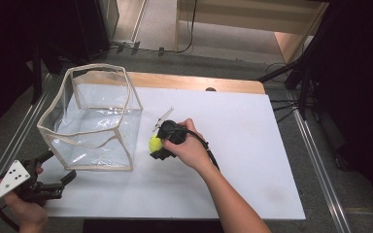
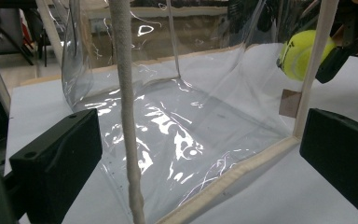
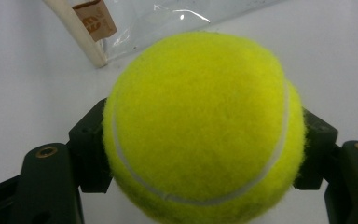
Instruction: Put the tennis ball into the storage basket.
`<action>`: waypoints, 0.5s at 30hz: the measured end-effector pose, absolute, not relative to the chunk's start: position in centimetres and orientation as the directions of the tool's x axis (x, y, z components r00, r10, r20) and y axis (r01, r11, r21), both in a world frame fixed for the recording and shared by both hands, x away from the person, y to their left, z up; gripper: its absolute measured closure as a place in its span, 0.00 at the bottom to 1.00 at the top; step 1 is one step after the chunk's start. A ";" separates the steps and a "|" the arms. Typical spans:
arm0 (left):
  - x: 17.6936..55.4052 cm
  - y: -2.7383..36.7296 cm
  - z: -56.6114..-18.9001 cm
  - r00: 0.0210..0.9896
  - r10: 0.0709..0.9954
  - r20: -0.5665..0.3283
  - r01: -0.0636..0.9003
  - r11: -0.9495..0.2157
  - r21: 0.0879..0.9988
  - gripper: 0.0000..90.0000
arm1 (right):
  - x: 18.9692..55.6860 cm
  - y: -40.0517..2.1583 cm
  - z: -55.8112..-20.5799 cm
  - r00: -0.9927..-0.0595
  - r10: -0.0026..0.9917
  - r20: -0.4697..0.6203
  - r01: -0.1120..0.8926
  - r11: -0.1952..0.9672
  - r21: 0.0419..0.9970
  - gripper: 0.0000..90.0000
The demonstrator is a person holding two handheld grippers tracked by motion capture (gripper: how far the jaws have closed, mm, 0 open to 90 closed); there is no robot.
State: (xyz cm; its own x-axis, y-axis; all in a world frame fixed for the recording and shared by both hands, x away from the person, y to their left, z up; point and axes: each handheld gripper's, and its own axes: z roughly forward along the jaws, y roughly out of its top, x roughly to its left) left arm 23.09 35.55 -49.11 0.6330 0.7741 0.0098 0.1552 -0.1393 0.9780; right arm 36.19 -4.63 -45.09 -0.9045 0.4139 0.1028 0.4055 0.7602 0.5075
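A yellow tennis ball (image 1: 155, 143) is clamped between the jaws of my right gripper (image 1: 158, 144), which is shut on it just right of the clear bag. Up close in the right gripper view the ball (image 3: 203, 126) sits between both black pads, above the white table. A clear plastic bag (image 1: 93, 116) with cream fabric edges stands open-topped at the table's left. My left gripper (image 1: 60, 170) is open near the bag's front left corner; its jaws flank the bag's lower edge (image 2: 223, 179) without touching it. The ball (image 2: 300, 53) shows through the bag wall.
The white table sheet (image 1: 233, 145) stretches wide to the right and front of the bag. A wooden strip (image 1: 194, 82) runs along the back edge. Metal rails flank the table, and stands with cables (image 1: 296, 82) crowd the far right.
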 end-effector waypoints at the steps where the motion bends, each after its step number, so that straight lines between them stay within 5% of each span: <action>1: 23.1 35.6 -49.1 0.632 0.775 0.010 0.154 -0.139 0.978 0.00 | 36.3 -4.6 -45.0 -0.908 0.407 0.098 0.397 0.761 0.513 0.27; 15: 23.1 35.6 -49.2 0.633 0.774 0.000 0.153 -0.126 0.980 0.00 | 36.2 -3.6 -42.4 -0.916 0.390 0.095 0.377 0.754 0.538 0.27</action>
